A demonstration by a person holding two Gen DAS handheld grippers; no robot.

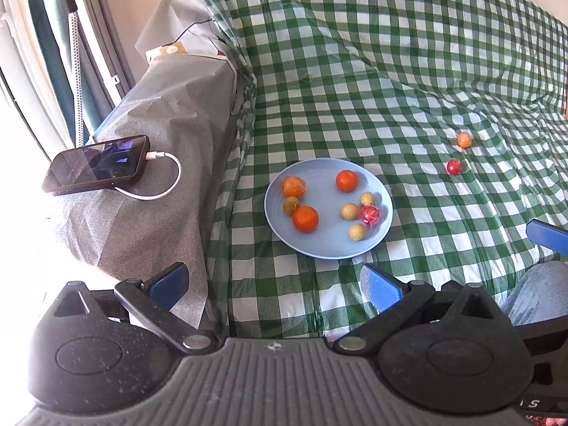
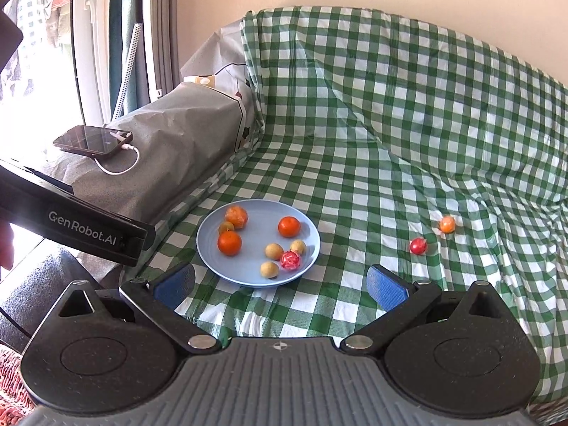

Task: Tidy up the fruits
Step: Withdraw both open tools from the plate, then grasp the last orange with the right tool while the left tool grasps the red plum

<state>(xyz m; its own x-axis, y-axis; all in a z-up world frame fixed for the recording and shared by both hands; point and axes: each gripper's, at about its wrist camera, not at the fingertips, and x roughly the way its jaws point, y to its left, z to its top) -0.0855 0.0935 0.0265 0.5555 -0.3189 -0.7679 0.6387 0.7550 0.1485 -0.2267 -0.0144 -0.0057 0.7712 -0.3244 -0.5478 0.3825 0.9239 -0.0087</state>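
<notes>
A green-checked cloth (image 2: 408, 135) covers the sofa. A grey-covered armrest (image 1: 159, 163) carries a smartphone (image 1: 96, 165) on a white cable (image 1: 167, 177). A light blue plate (image 2: 209, 248) holds three oranges, small tan fruits and one red fruit. Well apart to its right lie a small orange fruit (image 2: 447, 224) and a red fruit (image 2: 418, 245). The left gripper (image 1: 275, 284) and right gripper (image 2: 280, 285) are spread, empty, near the plate.
</notes>
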